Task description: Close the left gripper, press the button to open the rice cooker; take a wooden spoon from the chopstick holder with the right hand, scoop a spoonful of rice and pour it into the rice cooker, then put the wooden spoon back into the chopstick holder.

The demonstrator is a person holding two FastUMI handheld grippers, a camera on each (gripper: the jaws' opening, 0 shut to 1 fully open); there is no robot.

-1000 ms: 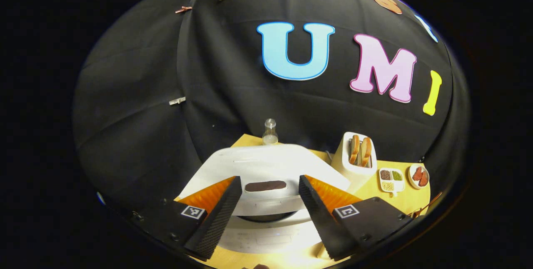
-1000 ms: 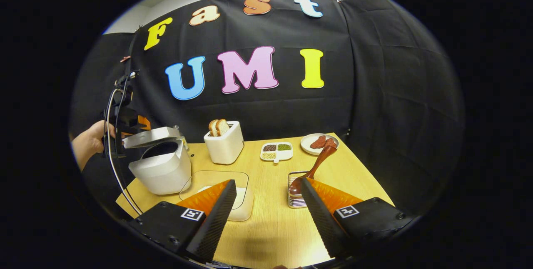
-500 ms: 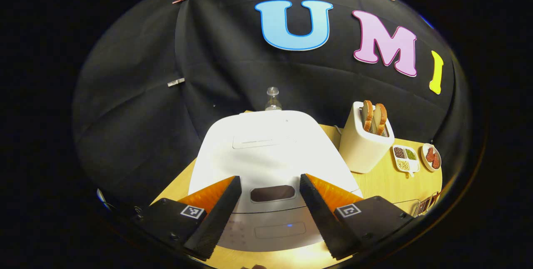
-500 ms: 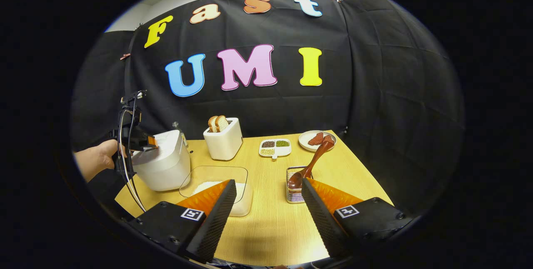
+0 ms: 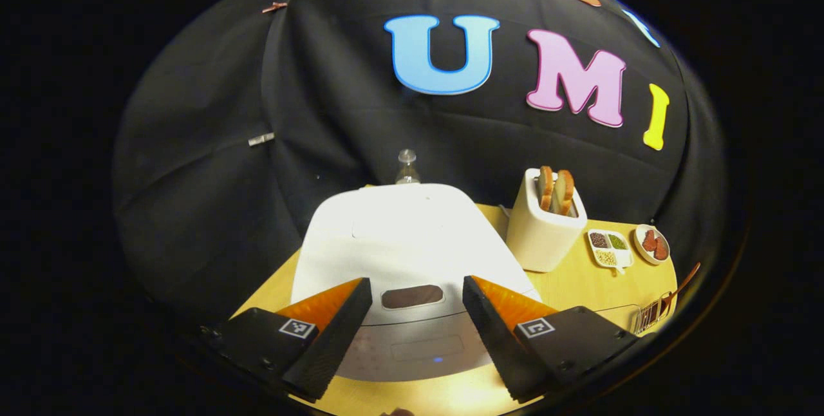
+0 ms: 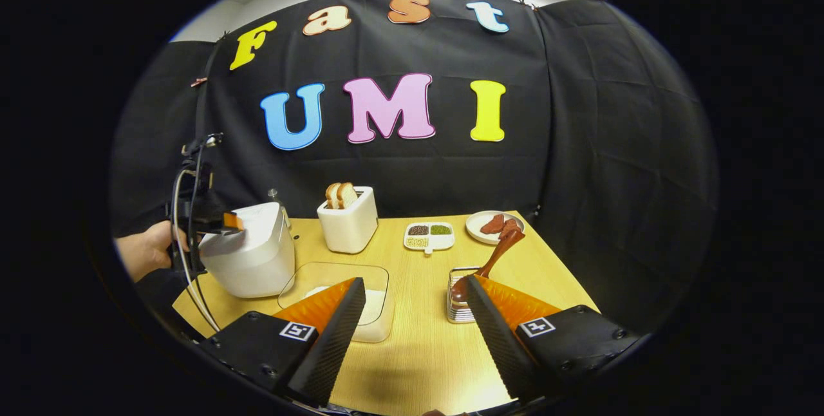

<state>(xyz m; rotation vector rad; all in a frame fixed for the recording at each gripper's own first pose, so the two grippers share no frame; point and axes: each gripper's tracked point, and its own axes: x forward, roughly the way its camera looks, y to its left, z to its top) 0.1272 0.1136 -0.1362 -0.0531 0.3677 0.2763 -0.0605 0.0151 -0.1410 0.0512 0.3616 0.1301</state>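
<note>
Sitting at the left end of the wooden surface (image 6: 418, 339), the white rice cooker (image 6: 248, 258) has its lid down, and the dark oblong button (image 5: 412, 296) on the front of the lid shows between the fingers of the left gripper (image 5: 415, 332). That gripper hangs just above the cooker's front edge with its fingers spread wide and nothing between them; in the right gripper view a hand (image 6: 145, 252) holds it against the cooker's top.

Beside the cooker stands a clear container of rice (image 6: 341, 297), and just right of that the wire chopstick holder (image 6: 460, 293) with the wooden spoon (image 6: 489, 258) leaning in it, bowl down, handle angled up toward the back. The right gripper (image 6: 415, 332) hovers low over the front of the surface, fingers also apart and empty, the holder just ahead of its right finger.

A shut lid and a spoon resting in its holder fit two stages: the cooker waiting to be opened, or a lid lowered again after the rice went in and the spoon went back. The pictures do not settle which. If the button is to be pressed, the left fingers would need to come together and bear squarely down on that oblong patch.

Farther back stand a toaster (image 6: 349, 223) with two slices, a divided dish of grains (image 6: 429, 236) and a small plate (image 6: 494, 224).
</note>
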